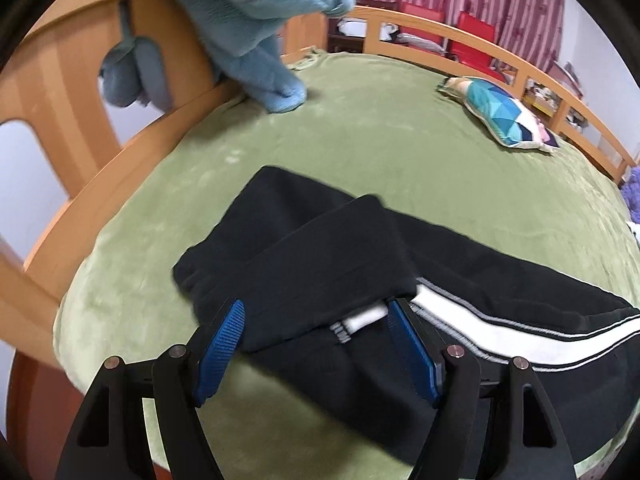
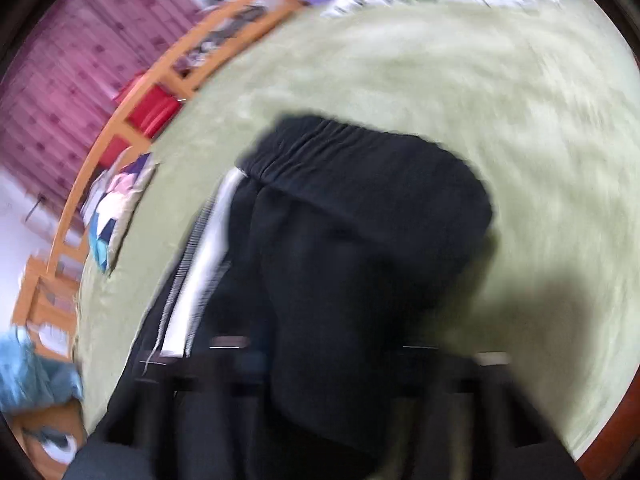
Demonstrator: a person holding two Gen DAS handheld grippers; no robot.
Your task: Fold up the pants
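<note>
Pants [image 1: 360, 264] lie on the green bed [image 1: 360, 128], black w/ a white side stripe, toward the near edge of the bed. Leg ends are already folded over, one layer lying across another, cuffs pointing toward the wooden rail at the far-left side. Right wrist view shows the elastic waistband [image 2: 340, 152] flat on the bed, rest of the fabric running back under the camera.

Left claw [image 1: 316, 340] stands apart, blue pads [image 1: 222, 344] either side of the folded layer's near edge, not pressing it, so nothing held there. Right claw [image 2: 332, 364] is badly blurred; dark cloth fills the space where its tips should be, and I cannot tell if it's clamped on the pants or just over them.

Progress, as I judge it: approx halfway. One fold over is done, pants still long along the near edge, stripe side stretched out to the right. Left to do: prob. another fold bringing waistband end & leg end together, then flatten.

Other stuff well apart from the pants: light-blue fleece garment [image 1: 260, 20] draped over the rail at the far-left corner, patterned pillow [image 1: 500, 116] near the far-right edge.
</note>
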